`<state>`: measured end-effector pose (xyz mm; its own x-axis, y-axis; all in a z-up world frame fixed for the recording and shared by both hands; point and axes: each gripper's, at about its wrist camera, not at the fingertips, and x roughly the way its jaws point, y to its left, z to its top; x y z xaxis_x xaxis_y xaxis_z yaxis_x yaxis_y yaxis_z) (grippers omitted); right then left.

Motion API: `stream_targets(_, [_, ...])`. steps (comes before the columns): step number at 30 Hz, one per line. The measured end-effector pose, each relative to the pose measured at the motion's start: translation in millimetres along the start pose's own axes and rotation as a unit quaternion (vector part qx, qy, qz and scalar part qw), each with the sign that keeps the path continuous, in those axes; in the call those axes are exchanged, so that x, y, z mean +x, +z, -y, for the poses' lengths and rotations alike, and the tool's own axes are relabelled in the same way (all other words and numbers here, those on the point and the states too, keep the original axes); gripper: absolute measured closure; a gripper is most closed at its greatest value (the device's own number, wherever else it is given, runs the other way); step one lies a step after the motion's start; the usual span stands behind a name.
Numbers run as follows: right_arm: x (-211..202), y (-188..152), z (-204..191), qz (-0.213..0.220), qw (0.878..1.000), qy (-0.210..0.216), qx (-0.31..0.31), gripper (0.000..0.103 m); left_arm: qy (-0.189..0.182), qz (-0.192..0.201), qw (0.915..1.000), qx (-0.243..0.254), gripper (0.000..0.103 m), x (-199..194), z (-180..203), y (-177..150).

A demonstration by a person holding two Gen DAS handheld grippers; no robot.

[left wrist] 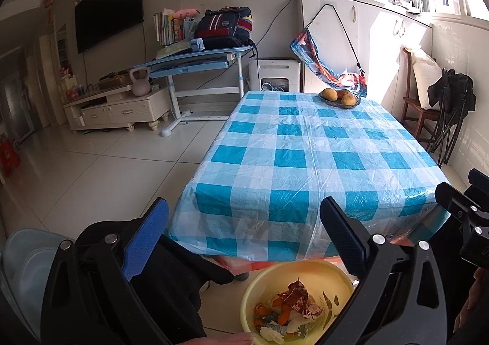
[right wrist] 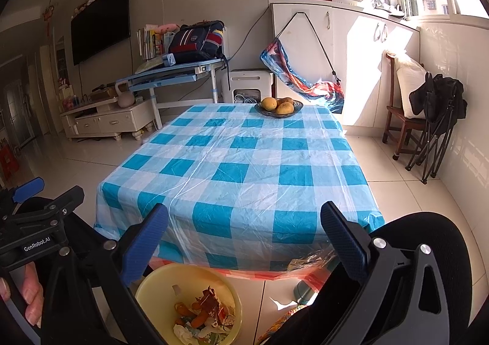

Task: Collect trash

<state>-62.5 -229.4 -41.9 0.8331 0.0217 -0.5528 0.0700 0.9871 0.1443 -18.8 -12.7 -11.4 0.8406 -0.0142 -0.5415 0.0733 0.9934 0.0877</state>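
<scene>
A yellow basin [left wrist: 269, 280] sits on the floor below the table's near edge. It holds trash [left wrist: 290, 311]: orange peels, torn wrappers and crumpled tissue. It also shows in the right wrist view [right wrist: 159, 283] with the trash [right wrist: 204, 314]. My left gripper [left wrist: 244, 222] is open and empty, held above the basin and before the table. My right gripper [right wrist: 244, 225] is open and empty, likewise above the basin. The table [left wrist: 305, 143] has a blue and white checked plastic cloth [right wrist: 244, 161].
A dish of mangoes [left wrist: 340, 97] stands at the table's far end, also in the right wrist view [right wrist: 278, 106]. A black chair back [right wrist: 428, 247] is at my right. A wooden chair with a folded black chair [right wrist: 428, 118] stands by the wall. A desk [left wrist: 195, 60] and TV cabinet [left wrist: 116, 109] stand beyond.
</scene>
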Motion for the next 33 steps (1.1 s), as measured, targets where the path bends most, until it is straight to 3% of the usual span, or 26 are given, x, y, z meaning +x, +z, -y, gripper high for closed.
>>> stream_targets(33, [-0.1, -2.6, 0.7, -0.003, 1.000, -0.001, -0.005, 0.008, 0.001, 0.000, 1.0000, 0.000, 0.007, 0.3, 1.2, -0.3])
